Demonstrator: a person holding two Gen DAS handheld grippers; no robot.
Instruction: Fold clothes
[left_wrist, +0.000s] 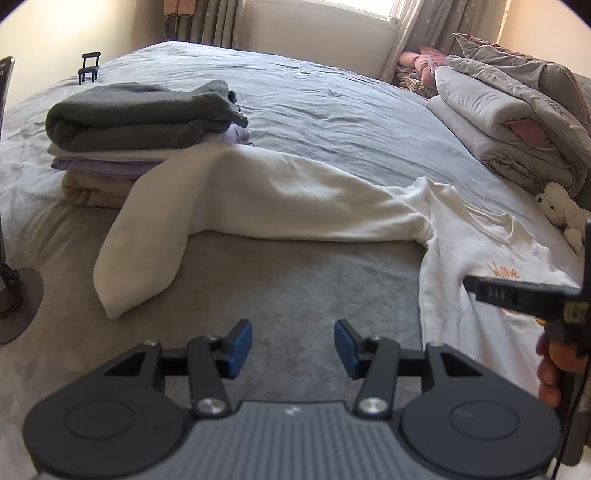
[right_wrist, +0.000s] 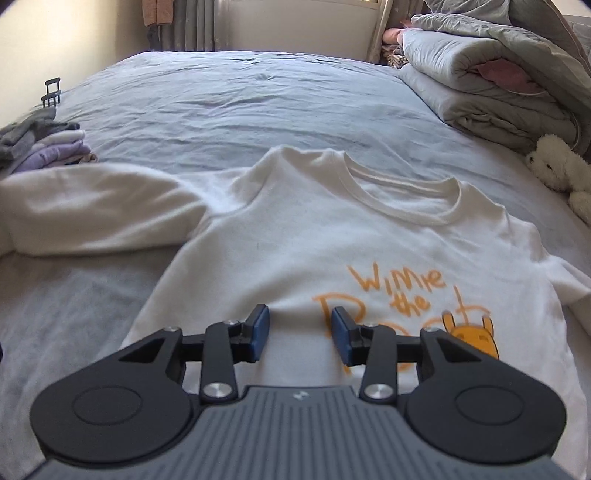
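A white long-sleeved sweatshirt with orange lettering lies face up on the grey bed sheet. Its long sleeve stretches out to the left and bends down at the cuff. My left gripper stands open over bare sheet below that sleeve, with nothing between its blue pads. My right gripper hovers open over the shirt's chest, just left of the print, holding nothing. The left wrist view shows the right gripper's finger and a hand over the shirt at the right edge.
A stack of folded clothes, dark grey on top, sits at the left on the bed. Rolled grey quilts and a white plush toy lie at the right. A small black stand is far left. A dark lamp base sits at the left edge.
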